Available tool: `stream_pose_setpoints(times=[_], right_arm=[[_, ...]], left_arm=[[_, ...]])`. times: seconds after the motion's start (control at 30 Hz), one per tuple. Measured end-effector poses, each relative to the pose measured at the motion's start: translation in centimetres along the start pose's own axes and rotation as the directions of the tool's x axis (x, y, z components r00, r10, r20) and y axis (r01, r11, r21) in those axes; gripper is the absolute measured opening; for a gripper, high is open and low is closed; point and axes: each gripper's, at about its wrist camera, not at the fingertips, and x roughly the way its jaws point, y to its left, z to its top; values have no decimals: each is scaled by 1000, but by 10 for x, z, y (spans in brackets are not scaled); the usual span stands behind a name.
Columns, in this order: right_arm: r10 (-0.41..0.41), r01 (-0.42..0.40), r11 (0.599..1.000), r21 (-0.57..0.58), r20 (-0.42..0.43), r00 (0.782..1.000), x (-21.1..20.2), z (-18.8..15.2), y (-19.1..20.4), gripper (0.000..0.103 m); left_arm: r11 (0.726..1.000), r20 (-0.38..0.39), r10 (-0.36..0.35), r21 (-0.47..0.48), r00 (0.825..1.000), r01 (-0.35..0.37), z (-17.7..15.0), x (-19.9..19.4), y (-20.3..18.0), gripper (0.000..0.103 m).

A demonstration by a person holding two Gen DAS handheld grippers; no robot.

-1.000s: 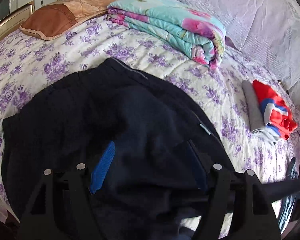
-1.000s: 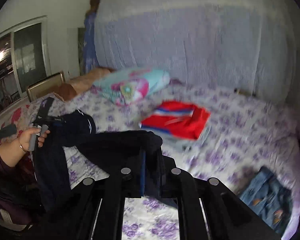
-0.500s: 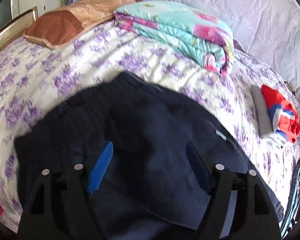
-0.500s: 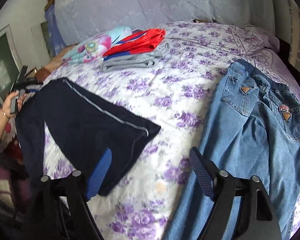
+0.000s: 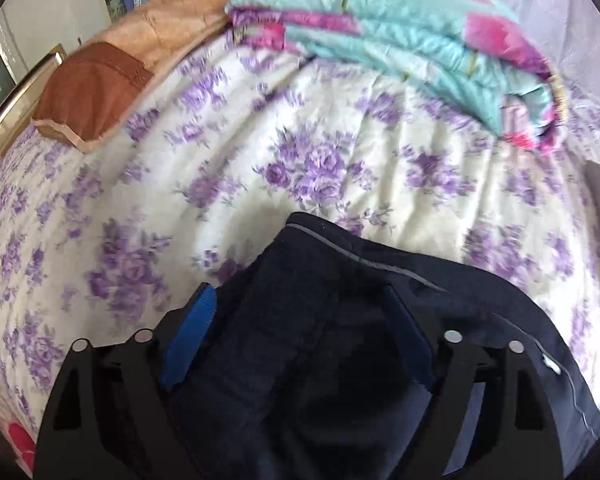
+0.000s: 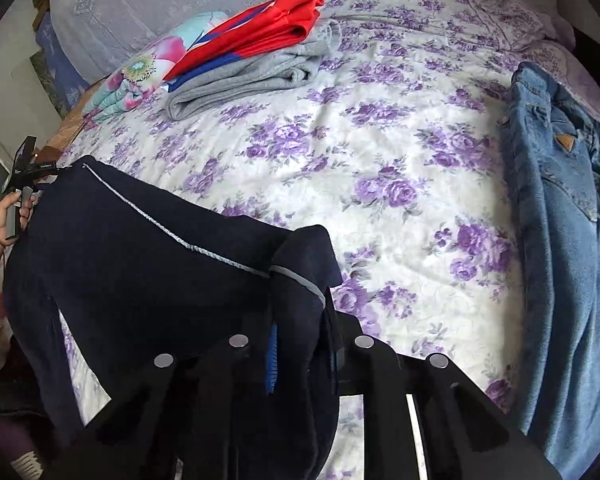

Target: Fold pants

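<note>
Dark navy pants with a thin grey side stripe lie on the floral bed near its front left edge. My right gripper is shut on one end of the navy pants, which bunch up between its fingers. In the left wrist view the navy pants fill the gap of my left gripper; its jaws stand wide apart with the cloth lying between them. The left gripper also shows in the right wrist view, held in a hand at the pants' far corner.
Blue jeans lie flat at the right. A folded red garment on a grey one sits at the back. A folded floral quilt and a brown pillow lie near the headboard.
My right gripper went from open above the bed to shut on the navy pants' end. The left gripper moved forward over the pants toward the quilt, still wide apart.
</note>
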Motion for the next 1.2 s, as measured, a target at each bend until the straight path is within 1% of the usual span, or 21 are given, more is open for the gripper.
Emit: stream_pose_setpoints(times=[0.03, 0.07, 0.1, 0.13, 0.2, 0.37, 0.5, 0.57, 0.63, 0.7, 0.77, 0.8, 0.83, 0.87, 0.9, 0.93, 0.97, 1.03, 1.1, 1.17, 1.2], right_arm=[[1, -1, 1000, 9, 16, 1000, -3, -1, -2, 18], [-4, 4, 1000, 8, 40, 999, -7, -1, -2, 18], [-13, 13, 1000, 5, 70, 997, -11, -1, -2, 18], [-21, 21, 1000, 5, 101, 995, -16, 1, -2, 18], [-34, 32, 999, 14, 158, 987, -25, 8, -5, 17], [-46, 34, 998, 54, 245, 968, -35, 48, -19, 17], [-59, 40, 997, 71, 290, 955, -37, 97, -31, 17], [-63, 40, 995, 96, 249, 967, -20, 126, -43, 17], [-108, 92, 992, 86, 204, 973, 12, 148, -48, 19], [-162, 150, 985, 80, 174, 971, 51, 155, -50, 23], [-273, 270, 961, 56, 59, 960, 95, 154, -49, 39], [-300, 298, 953, 52, 45, 953, 102, 151, -49, 41], [-301, 297, 953, 62, 82, 950, 94, 148, -48, 46], [-293, 285, 955, 79, 119, 949, 81, 145, -47, 60], [-288, 274, 956, 101, 172, 942, 62, 141, -46, 67], [-275, 255, 960, 117, 217, 937, 40, 136, -46, 77], [-253, 229, 966, 122, 254, 934, 19, 131, -45, 83], [-199, 173, 978, 114, 289, 936, -21, 113, -38, 88], [-98, 81, 994, 70, 280, 955, -51, 87, -23, 90], [-5, 3, 1000, 11, 246, 969, -71, 48, -5, 92], [34, -31, 999, -17, 217, 976, -77, 25, 3, 93]], left_arm=[[1000, -20, 8, 2, 1000, -8, -1, 10, -6, 85], [998, 2, 49, 27, 999, -49, -3, 11, -13, 84], [996, 36, 65, 60, 997, -67, -6, 7, -21, 72], [996, 51, 51, 68, 997, -54, -8, 2, -26, 55], [1000, 75, -17, 6, 997, 16, -11, -13, -19, 44], [994, 220, -69, -64, 973, 85, -12, -66, -11, 41], [986, 290, -91, -110, 953, 128, 10, -89, -16, 41], [981, 289, -96, -137, 953, 140, 23, -82, -26, 41], [983, 251, -76, -145, 965, 115, 39, -60, -39, 43], [984, 201, -30, -163, 979, 64, 48, -23, -51, 46], [987, 79, 10, -158, 997, 2, 48, 21, -61, 54], [987, 40, 24, -162, 999, -17, 46, 34, -62, 58], [986, 65, 23, -169, 998, -11, 46, 29, -61, 63], [985, 77, 6, -172, 997, 8, 48, 22, -58, 67], [982, 71, -28, -183, 997, 41, 50, 15, -52, 70], [977, 66, -61, -198, 996, 73, 52, 6, -44, 70], [972, 72, -86, -213, 994, 99, 54, -4, -35, 70], [957, 107, -119, -251, 987, 143, 52, -34, -10, 74], [943, 139, -175, -259, 975, 207, 42, -66, 14, 79], [950, 158, -189, -221, 969, 221, 20, -95, 32, 81], [959, 159, -178, -194, 971, 207, 4, -107, 39, 85]])
